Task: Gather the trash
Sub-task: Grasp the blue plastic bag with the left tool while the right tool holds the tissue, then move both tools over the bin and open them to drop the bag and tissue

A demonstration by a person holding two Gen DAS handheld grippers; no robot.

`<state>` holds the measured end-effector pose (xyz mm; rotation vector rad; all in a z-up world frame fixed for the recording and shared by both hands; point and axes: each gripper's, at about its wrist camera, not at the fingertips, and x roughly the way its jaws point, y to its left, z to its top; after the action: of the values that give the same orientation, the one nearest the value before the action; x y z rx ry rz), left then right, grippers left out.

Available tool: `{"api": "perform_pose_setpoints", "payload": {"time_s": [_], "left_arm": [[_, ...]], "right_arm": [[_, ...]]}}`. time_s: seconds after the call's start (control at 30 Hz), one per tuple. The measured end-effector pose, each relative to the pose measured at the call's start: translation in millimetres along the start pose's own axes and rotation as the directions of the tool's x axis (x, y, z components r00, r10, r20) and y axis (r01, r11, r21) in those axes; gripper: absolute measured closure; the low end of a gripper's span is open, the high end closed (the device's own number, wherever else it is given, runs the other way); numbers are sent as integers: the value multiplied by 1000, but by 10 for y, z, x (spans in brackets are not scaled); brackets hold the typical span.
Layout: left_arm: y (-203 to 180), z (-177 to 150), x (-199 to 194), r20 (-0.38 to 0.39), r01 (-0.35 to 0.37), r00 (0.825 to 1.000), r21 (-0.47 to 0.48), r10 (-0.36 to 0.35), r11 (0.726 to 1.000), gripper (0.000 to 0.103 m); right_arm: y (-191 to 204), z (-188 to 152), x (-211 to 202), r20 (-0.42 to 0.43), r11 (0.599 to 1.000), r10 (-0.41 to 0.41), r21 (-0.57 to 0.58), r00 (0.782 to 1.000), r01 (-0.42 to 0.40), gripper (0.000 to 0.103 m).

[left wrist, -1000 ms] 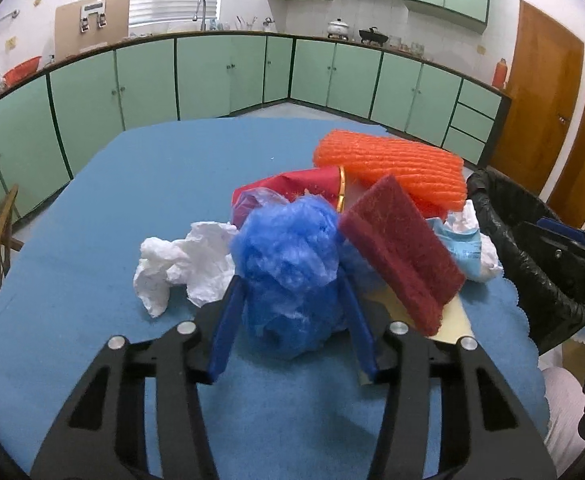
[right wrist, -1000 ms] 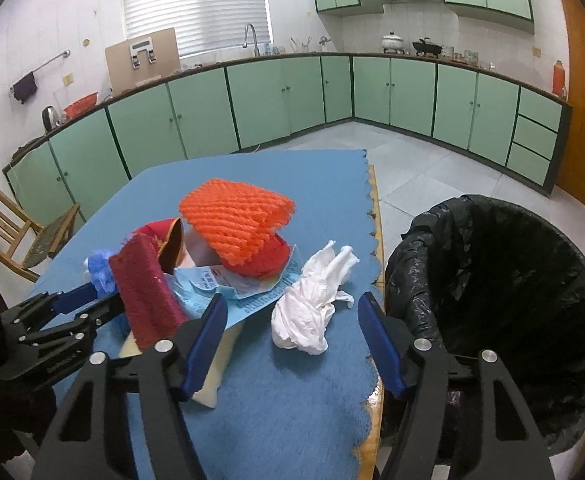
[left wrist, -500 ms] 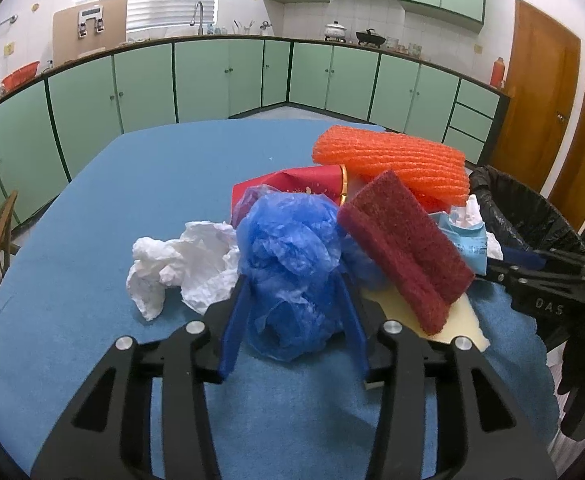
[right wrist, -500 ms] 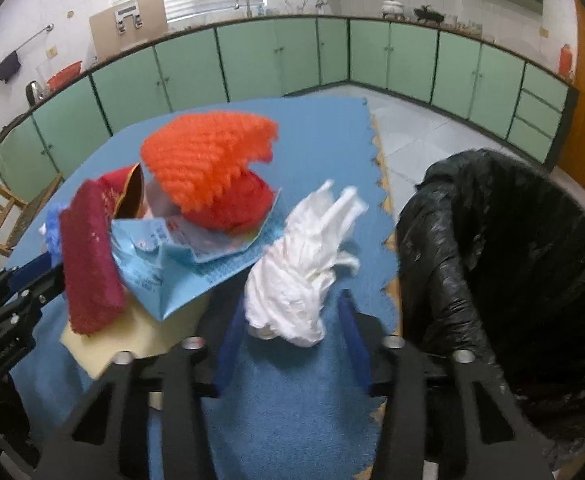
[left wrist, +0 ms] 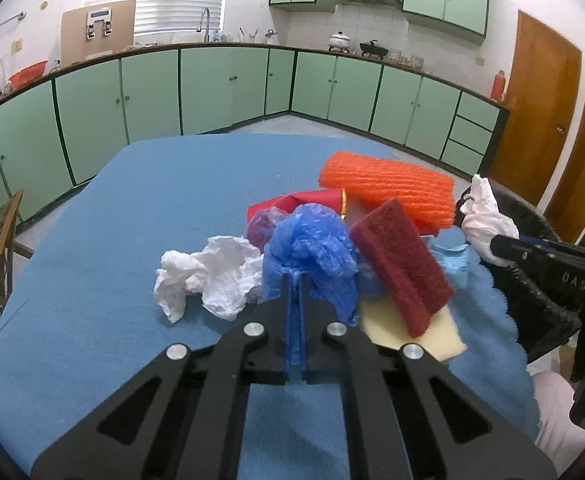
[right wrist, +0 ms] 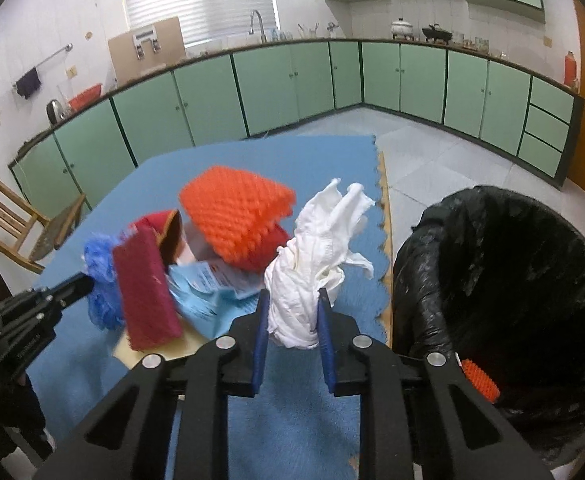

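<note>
While both tools tilt downward over the blue worktop (left wrist: 140, 200), the left tool (left wrist: 296, 280) is clamped on a blue bag (left wrist: 312, 248) in the trash pile, and the right tool (right wrist: 292, 312) is closing on a white tissue (right wrist: 316, 248), pads pressing it, beside the black-lined bin (right wrist: 504, 280). Green cabinets (left wrist: 220, 88) line the kitchen walls behind.

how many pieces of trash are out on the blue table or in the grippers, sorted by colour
white: 2, a crumpled white paper wad on the table and a white crumpled tissue in the right gripper
blue: 2, a crinkled blue plastic bag in the left gripper and a light blue paper wrapper
orange: 1, foam net
red: 2, scouring pad and red packet
total: 7
</note>
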<state>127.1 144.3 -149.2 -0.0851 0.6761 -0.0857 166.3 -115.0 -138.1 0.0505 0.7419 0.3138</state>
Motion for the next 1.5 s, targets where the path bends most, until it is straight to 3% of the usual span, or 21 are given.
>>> {"api": "perform_pose_setpoints", "payload": {"time_s": [0.13, 0.2, 0.27, 0.33, 0.47, 0.53, 1.07, 1.5], "left_arm": [[-58, -6, 37, -9, 1, 1000, 9, 0, 1000, 95], [-109, 19, 84, -13, 9, 1000, 6, -9, 1000, 65], [-143, 19, 144, -17, 0, 1000, 18, 1, 1000, 54], [-158, 10, 240, -32, -7, 999, 25, 8, 1000, 55], [-66, 30, 301, -31, -44, 999, 2, 44, 999, 94], [-2, 64, 274, -25, -53, 998, -11, 53, 999, 103], [56, 418, -506, 148, -99, 983, -53, 106, 994, 103], [-341, 687, -894, 249, -11, 968, -8, 13, 1000, 103]], "right_arm": [[11, 41, -56, 8, 1000, -3, 1, 1000, 3, 81], [12, 14, -41, -4, 1000, -6, -5, 1000, 6, 81], [8, -11, -13, -17, 1000, -11, -6, 1000, 11, 81], [-1, -30, 4, -26, 1000, -12, -2, 1000, 12, 81], [-18, -37, 33, -36, 1000, -15, -1, 999, 15, 81], [-6, -44, 30, -36, 1000, -13, -1, 999, 13, 81], [132, 201, -325, 63, 1000, 16, -7, 998, -16, 81], [101, 389, -827, 164, 1000, 25, -14, 986, -23, 81]]}}
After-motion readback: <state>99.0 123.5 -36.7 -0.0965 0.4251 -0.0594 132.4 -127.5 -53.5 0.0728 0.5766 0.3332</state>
